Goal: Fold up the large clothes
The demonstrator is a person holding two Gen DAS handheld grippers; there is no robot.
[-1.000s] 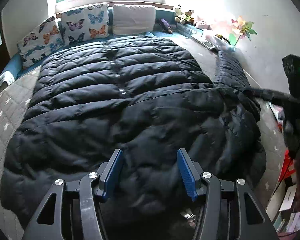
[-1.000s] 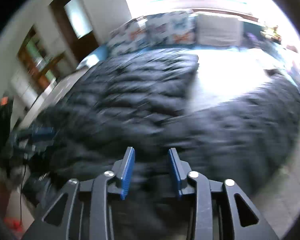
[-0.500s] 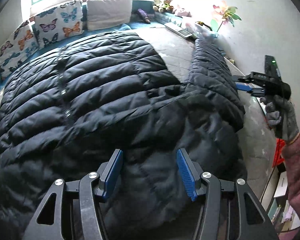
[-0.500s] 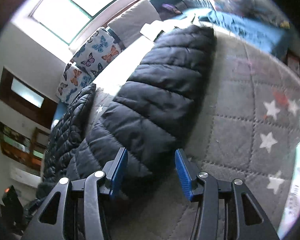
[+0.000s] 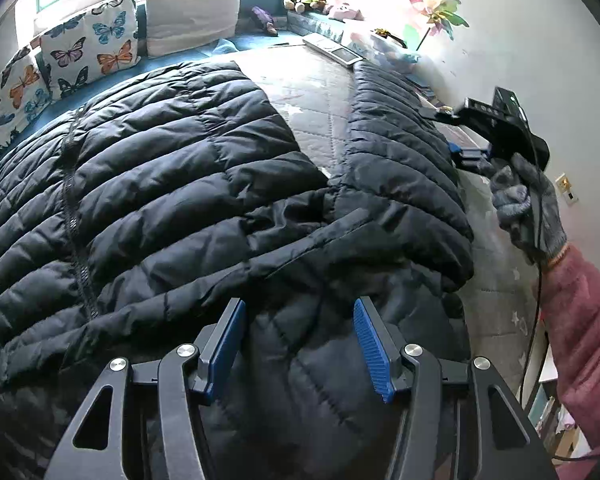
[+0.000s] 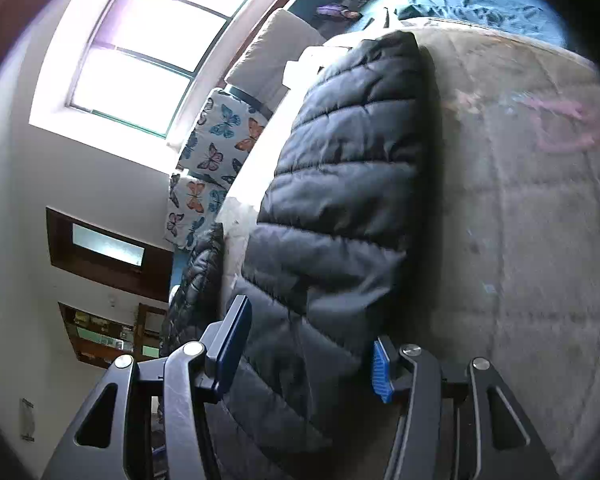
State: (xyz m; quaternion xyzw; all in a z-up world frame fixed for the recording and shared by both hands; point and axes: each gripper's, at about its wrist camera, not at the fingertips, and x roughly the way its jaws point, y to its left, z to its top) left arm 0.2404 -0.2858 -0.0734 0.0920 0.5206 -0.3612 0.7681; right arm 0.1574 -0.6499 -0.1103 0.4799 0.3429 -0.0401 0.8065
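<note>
**Big black puffer spread on the bed, sleeve stretched out to the side**

So the bed with its grey quilted cover took up most of the left wrist view, and the black puffer jacket lay flat across it, filling the left and middle of the frame. Its zipper ran from lower left up toward the butterfly pillows at upper left, so the long axis pointed at the window end. The sleeve was laid out on its own, running from the centre right up toward the upper right, with a wedge of bare cover between it and the body. More bare cover showed to the right of the sleeve, by the wall.

In the right wrist view the sleeve ran from the bottom centre up to the top, open quilt on its right.

The left gripper hung released over the jacket's near part, nothing pinched. The right gripper, in a gloved hand, was opening its jaws, straddling the sleeve with the pads not pressing it.
</note>
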